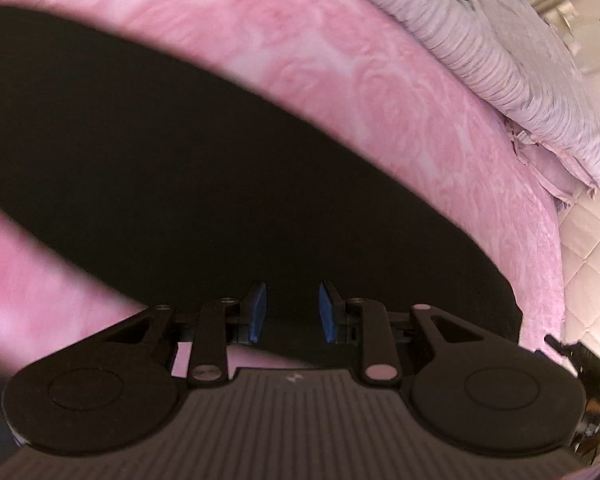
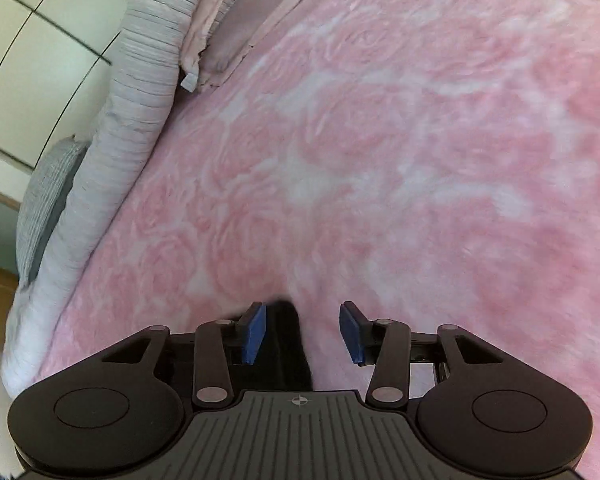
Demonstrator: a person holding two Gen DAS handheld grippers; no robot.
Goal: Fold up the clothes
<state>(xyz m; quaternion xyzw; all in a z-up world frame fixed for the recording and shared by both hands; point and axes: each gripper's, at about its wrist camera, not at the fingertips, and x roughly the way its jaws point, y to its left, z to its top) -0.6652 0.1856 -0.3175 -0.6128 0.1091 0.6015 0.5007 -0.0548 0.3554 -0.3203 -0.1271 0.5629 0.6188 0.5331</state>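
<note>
A black garment lies spread flat on a pink rose-patterned blanket that covers the bed, and in the left wrist view it fills most of the middle as one broad, smooth dark sheet with no crease or doubled layer that I can make out. The left gripper hovers right at the near edge of the cloth with its jaws apart and nothing between them. The right gripper also has its jaws apart; a narrow strip of the same black cloth shows beside its left blue pad, but nothing is pinched. A pale ribbed quilt is bunched along the far side of the bed, well apart from the garment. Judging by this, the folding looks barely begun: the piece seems laid out and ready, while the grasping of its edge and every fold are still left to do.
</note>
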